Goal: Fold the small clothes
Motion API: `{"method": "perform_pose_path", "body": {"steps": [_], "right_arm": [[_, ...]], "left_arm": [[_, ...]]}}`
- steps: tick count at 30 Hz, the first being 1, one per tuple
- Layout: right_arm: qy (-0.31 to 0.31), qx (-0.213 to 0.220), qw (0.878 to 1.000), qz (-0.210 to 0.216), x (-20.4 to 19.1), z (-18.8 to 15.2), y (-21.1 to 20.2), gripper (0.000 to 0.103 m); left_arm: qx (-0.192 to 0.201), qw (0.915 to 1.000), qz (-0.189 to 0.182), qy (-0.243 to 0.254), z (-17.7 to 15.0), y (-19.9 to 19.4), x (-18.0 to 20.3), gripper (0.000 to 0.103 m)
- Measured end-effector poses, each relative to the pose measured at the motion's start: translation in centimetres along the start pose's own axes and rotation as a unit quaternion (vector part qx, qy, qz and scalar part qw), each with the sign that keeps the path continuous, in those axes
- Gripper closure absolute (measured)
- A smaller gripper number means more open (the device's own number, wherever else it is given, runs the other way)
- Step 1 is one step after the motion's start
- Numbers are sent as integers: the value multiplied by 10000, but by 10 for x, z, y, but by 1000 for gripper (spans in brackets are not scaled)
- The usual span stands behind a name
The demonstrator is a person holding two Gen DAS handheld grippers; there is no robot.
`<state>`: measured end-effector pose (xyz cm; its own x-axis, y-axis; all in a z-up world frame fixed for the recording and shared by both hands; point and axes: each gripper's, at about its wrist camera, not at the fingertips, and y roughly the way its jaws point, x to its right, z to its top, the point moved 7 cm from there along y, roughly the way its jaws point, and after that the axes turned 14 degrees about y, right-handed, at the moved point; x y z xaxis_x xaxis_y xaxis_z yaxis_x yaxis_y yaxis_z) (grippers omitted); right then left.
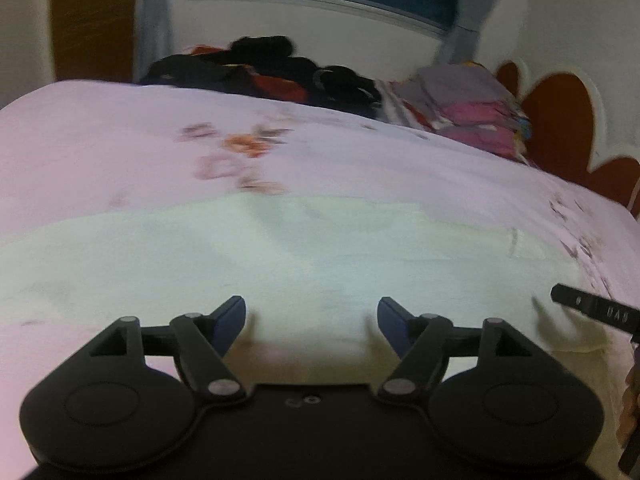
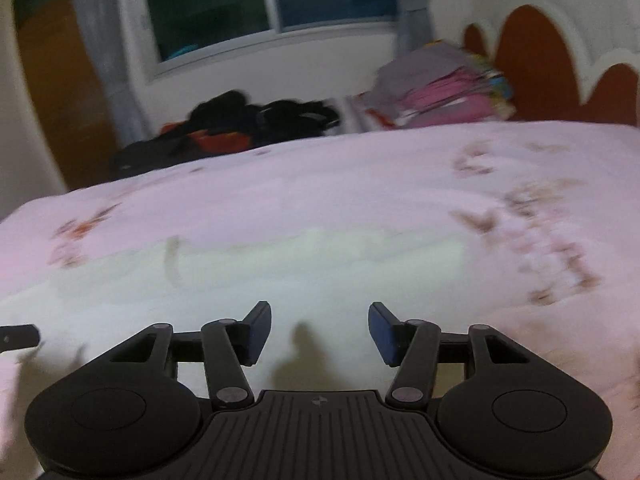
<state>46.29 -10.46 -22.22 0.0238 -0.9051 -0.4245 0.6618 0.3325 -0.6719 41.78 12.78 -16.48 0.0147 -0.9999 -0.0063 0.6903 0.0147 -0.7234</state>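
Observation:
A pale cream garment (image 1: 280,256) lies flat on the pink flowered bedspread (image 1: 100,140), folded into a wide band. My left gripper (image 1: 312,320) hovers over its near edge, jaws open, nothing between the blue pads. In the right wrist view the same garment (image 2: 280,272) spreads under my right gripper (image 2: 320,328), which is also open and empty. A black finger of the right gripper (image 1: 592,308) shows at the right edge of the left wrist view. Both views are blurred.
A heap of dark clothes (image 1: 260,68) lies at the far edge of the bed. A stack of folded pink and grey clothes (image 1: 472,108) sits at the far right by the red headboard (image 1: 560,128). A window (image 2: 260,4) is behind.

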Motion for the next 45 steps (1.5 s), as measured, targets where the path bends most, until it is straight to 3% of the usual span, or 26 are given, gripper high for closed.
{"method": "perform_pose_path", "body": {"steps": [6,11,16,25,28,31,33,36,38,41,45], "right_arm": [[-245,-297,9981,481,-56,-25,5,48],[-544,-463,9941,817,-106,-45,7,48],[-756,-568,9903,1016,-145,-62,13,48],[-826,-617,9899,973,-188,-63,36,48],[-880,-712,9908,748,-190,-70,51,48],[-882,-862,9910,520,-184,-82,66,49],[-880,-971,9902,475,-180,-90,75,49],[-854,-890,9912,476,-180,-89,75,49],[-651,-776,9931,593,-178,-84,69,49],[-936,-846,9910,457,-177,-90,76,49],[-417,-755,9941,663,-171,-74,64,49]], "left_arm": [[-105,9954,520,-803,-33,-32,-77,31],[-174,9827,829,-1647,-64,-51,-139,34],[-158,9726,1081,-2051,-79,-61,-183,35],[-80,9491,1113,-2946,-96,-47,-246,39],[161,9432,1078,-3138,-95,-41,-257,42],[385,9342,1202,-3336,-96,-35,-270,64],[431,9295,1271,-3436,-97,-32,-276,85],[497,9247,1333,-3532,-96,-26,-281,99],[551,9270,1391,-3441,-91,-24,-276,100],[767,9352,1427,-3148,-75,-33,-262,100],[1186,9548,1164,-2465,-29,-51,-220,100]]}}
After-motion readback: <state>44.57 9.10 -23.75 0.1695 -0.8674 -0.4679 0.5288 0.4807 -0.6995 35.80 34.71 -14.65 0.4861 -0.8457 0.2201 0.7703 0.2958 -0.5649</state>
